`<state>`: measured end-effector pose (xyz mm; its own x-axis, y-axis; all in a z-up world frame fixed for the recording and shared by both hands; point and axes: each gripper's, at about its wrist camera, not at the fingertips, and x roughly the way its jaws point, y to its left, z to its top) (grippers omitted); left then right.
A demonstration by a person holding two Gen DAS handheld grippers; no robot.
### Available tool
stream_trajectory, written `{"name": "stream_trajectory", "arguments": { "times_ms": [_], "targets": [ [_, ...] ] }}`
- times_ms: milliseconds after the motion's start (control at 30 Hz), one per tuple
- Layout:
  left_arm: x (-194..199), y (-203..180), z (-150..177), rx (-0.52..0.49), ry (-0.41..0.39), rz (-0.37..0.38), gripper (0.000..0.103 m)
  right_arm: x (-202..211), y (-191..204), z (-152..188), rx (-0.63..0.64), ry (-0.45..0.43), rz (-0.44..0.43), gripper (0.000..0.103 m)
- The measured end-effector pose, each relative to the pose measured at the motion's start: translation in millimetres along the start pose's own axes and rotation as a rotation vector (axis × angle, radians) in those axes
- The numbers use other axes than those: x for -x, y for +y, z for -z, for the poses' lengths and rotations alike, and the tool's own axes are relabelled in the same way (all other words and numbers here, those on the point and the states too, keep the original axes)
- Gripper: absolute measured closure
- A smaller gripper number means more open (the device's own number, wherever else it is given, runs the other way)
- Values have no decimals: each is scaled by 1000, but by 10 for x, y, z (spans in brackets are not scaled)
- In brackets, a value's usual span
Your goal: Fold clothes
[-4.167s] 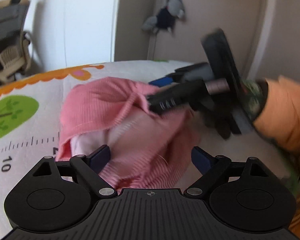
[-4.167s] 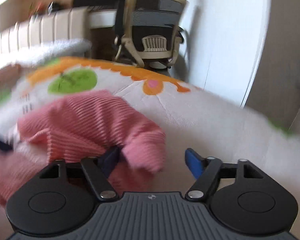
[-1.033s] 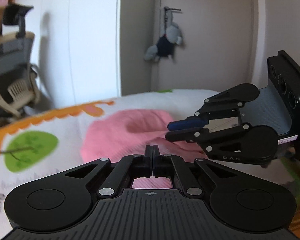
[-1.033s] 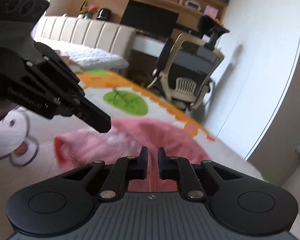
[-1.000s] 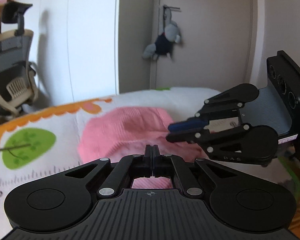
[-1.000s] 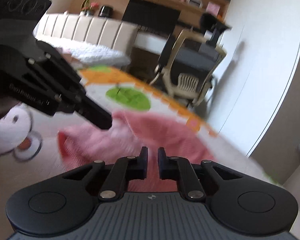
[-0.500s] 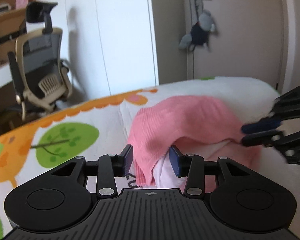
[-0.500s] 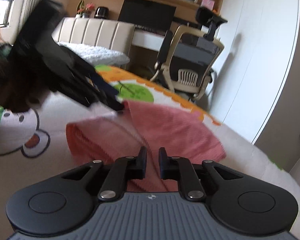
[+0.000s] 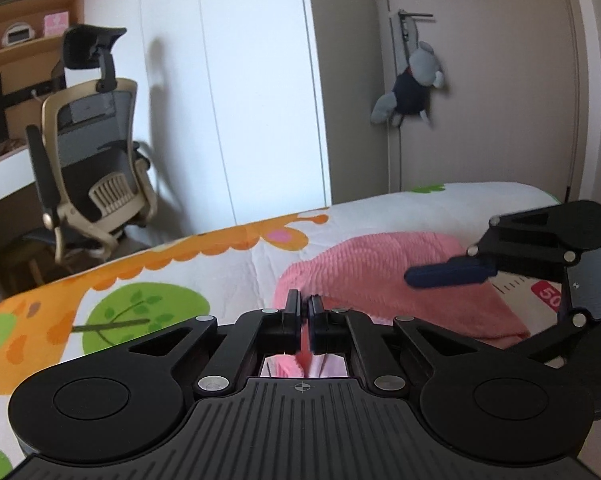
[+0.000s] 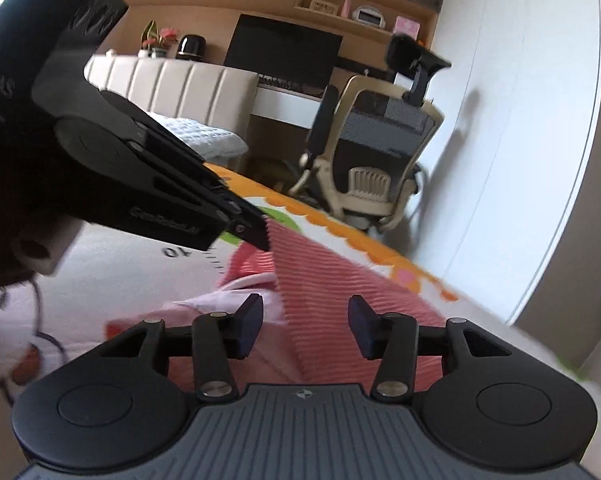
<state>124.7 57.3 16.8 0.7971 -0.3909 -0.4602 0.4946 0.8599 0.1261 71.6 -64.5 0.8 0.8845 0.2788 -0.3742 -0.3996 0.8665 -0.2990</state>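
Left wrist view: the left gripper (image 9: 304,312) has its black fingers pinched on an edge of the ribbed pink garment (image 9: 376,276), a sliver of fabric showing between them. The garment lies rumpled on the printed quilt (image 9: 148,280), soft white cloth with a green tree and an orange scalloped border. Over the garment, the right gripper (image 10: 305,326) has its blue-padded fingers spread apart, empty. Beyond the quilt stands a mesh-backed office chair (image 9: 88,160).

The printed bedspread (image 10: 112,272) reads "10" on its ruler marks; its red patch (image 9: 548,295) reads "50".
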Motion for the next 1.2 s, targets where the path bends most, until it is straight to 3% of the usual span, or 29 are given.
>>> {"name": "stream_trajectory", "arguments": {
  "times_ms": [133,233,300,367,433,500,600,733,833,1033,1200],
  "targets": [
    [-72,13,26,14,11,19,95,10,4,41,17,21,30,69],
    [-165,27,73,29,35,37,84,33,-3,66,30,20,46,79],
    [-216,45,110,42,47,41,72,38,-55,65,14,22,55,80],
    [-243,70,128,55,48,40,71,77,-91,61,-12,16,35,80],
    [-261,93,124,67,48,40,72,125,-58,52,-15,7,2,80],
    [-277,97,104,69,49,26,95,156,40,55,15,1,-14,80],
    [-294,113,82,84,64,32,98,97,102,96,36,9,0,80],
    [-252,88,70,73,59,45,99,17,-20,118,2,31,55,80],
    [-215,71,53,72,48,57,100,52,-112,109,-9,27,73,95],
    [92,-46,59,39,17,88,100,379,-156,75,14,11,29,97],
    [260,-273,272,-23,77,128,100,467,-73,366,16,108,-21,97]
  ]
}}
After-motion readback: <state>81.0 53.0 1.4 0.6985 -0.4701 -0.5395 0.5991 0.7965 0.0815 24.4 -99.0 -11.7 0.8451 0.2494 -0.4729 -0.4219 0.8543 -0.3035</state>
